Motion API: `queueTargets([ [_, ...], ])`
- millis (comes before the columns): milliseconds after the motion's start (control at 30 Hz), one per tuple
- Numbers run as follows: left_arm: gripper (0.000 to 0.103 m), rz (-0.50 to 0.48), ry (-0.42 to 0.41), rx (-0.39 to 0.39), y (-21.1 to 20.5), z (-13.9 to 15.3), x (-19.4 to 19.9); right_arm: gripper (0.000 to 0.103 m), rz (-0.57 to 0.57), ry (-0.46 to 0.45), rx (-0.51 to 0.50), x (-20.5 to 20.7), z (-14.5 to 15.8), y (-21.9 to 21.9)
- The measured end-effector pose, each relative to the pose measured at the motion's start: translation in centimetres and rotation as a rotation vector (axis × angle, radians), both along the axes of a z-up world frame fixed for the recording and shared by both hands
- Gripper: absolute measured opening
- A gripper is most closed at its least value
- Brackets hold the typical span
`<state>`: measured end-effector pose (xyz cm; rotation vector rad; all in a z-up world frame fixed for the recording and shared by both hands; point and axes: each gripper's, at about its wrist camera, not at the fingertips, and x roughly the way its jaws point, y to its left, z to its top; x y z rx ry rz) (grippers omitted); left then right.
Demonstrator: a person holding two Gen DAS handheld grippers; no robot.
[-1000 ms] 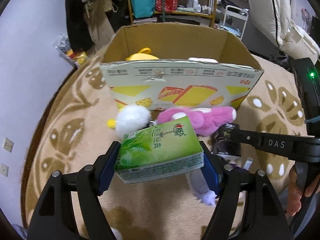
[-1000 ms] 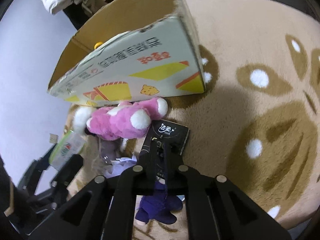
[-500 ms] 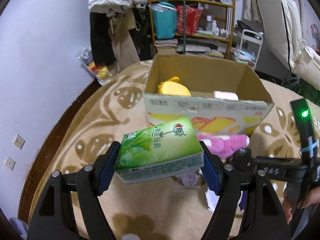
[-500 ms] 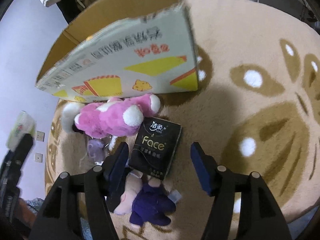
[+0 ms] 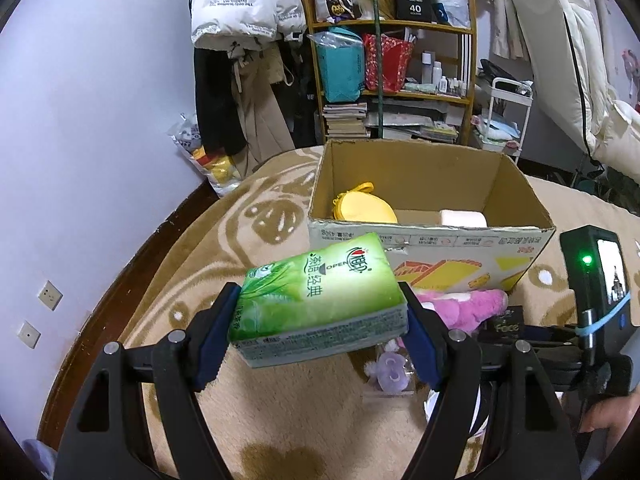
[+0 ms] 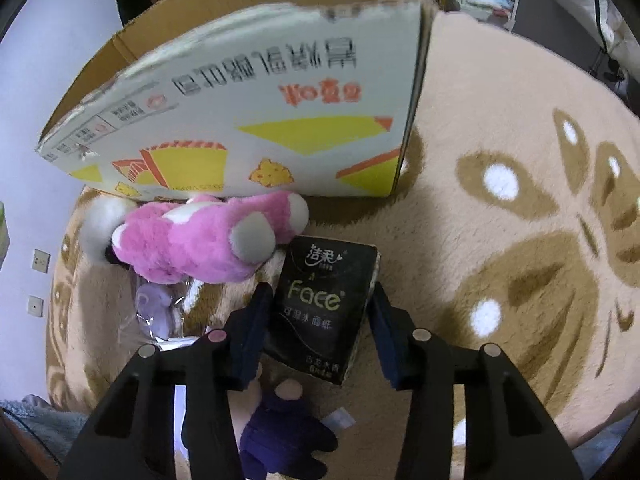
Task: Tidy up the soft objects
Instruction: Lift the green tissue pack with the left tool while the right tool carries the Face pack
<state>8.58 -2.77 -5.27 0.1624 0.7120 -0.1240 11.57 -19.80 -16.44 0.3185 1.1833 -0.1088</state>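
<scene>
Green glossy tissue pack (image 5: 320, 300), lettered, slightly squeezed.

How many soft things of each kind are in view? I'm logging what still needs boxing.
Tissue packs: 2, green plastic-wrapped pack held in the left tongs, black Face pack on the rug.
Plush toys: 4, pink, white fluffy, dark purple, yellow in the box.
Small lilac toy in clear wrapper: 1.
Total: 7
</scene>
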Motion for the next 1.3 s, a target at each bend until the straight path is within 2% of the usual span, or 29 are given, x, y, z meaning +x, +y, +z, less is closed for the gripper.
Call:
queueTargets([
  [167,0.075,0.013,-0.052,-0.012,0.4,0.8,-0.6,0.05,-0.019,-0.099,0.009,-1.6,2.9,-0.1],
  [433,0.075,-0.001,-0.187,0.007,-0.2,2.5,-1.4,0.05,-0.04,-0.328,0.051,-4.1,8.2,-3.2],
  [567,0.075,-0.01,-0.215,-0.002,-0.5,3.2,-1.0,0.05,-0.034,-0.413,0.056,-5.5,10.1,-5.0],
  [733,0.075,-0.033,-0.269,0.012,-1.1,3.9,-0.3,0.05,-0.014,-0.502,0.048,-5.7,11.6,-5.0],
  [1000,0.075,-0.05,-0.298,-0.002,-1.8,4.1,1.3,0.05,0.014,-0.601,-0.016,-5.0,13.1,-5.0],
  [1300,0.075,-0.082,-0.318,0.006,-3.4,3.5,3.5,0.05,0.045,-0.617,-0.028,-2.8,12.6,-4.8],
])
